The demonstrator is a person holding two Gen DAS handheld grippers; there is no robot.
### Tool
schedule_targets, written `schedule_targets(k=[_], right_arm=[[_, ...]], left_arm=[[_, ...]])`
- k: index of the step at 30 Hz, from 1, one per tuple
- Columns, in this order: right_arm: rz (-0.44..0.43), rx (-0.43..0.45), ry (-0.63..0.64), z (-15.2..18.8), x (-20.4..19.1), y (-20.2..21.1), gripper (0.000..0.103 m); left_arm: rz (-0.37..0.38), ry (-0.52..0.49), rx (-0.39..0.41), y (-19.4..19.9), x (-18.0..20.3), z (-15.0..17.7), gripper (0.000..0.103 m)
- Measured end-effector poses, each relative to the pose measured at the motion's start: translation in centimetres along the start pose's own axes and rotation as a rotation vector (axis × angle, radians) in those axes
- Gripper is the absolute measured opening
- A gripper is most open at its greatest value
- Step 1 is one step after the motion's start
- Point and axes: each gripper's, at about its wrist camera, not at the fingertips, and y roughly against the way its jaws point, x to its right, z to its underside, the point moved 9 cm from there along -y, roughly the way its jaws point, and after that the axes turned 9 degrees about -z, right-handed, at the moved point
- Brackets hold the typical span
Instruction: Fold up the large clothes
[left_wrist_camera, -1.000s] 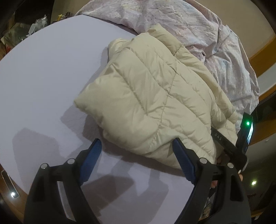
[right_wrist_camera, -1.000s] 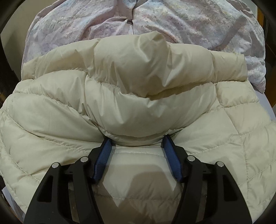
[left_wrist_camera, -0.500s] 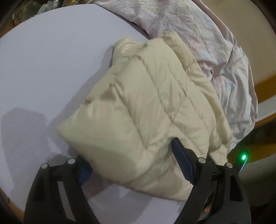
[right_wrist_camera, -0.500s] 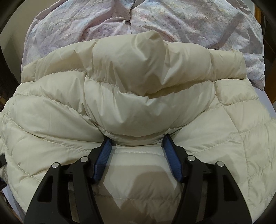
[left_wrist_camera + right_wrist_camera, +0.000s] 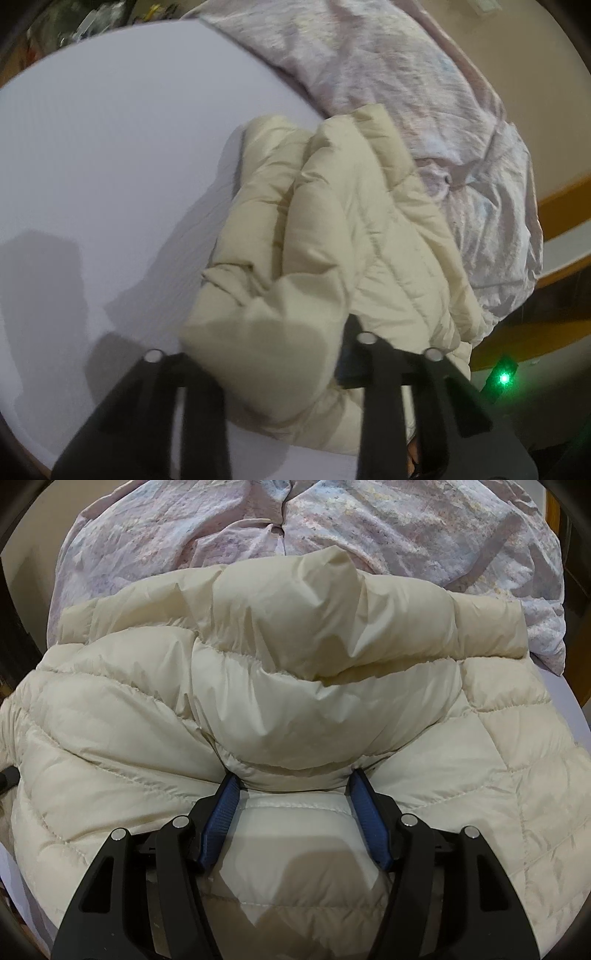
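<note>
Trouble could come from how puffy and slippery the jacket [image 5: 332, 236] is: if we let go too soon, the fold may spring open, and if one side pulls harder than the other, the bundle may twist or slide toward the edge of the bed [image 5: 110, 155]. The cream jacket lies on the pale purple sheet, right beside the crumpled pink blanket [image 5: 424, 103], and it touches that blanket along its far side. Our left gripper [image 5: 266, 354] has a fat corner of the jacket bulging up between its two fingers, so we judge it is gripping that corner, with the jaws about as far apart as the lump is thick. Our right gripper [image 5: 293, 786] has its blue pads [image 5: 225, 794] pressed on both sides of a padded roll at the middle of the jacket [image 5: 295, 686], jaws partly closed on it. The blanket could also get caught up in the fold, since it sits so close. We cannot see the left gripper's blue pads at all, because the jacket covers them, and that picture is blurry. We cannot tell how many layers are folded under the top one, or where the sleeves are. A green light [image 5: 503, 377] glows at the side, but what it belongs to is too dark to make out.
</note>
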Motion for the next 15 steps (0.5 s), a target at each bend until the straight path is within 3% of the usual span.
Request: schedule_targets(k=[8, 15], right_arm=[[-0.008, 0.024, -0.003, -0.1, -0.1, 0.5, 0.064], [-0.025, 0.029, 0.003, -0.1, 0.2, 0.5, 0.064]], left_arm=[[0.047, -0.064, 0.069, 3.0, 2.9, -0.3, 0.018], [0.144, -0.13, 0.111, 5.9, 7.2, 0.5, 0.017]])
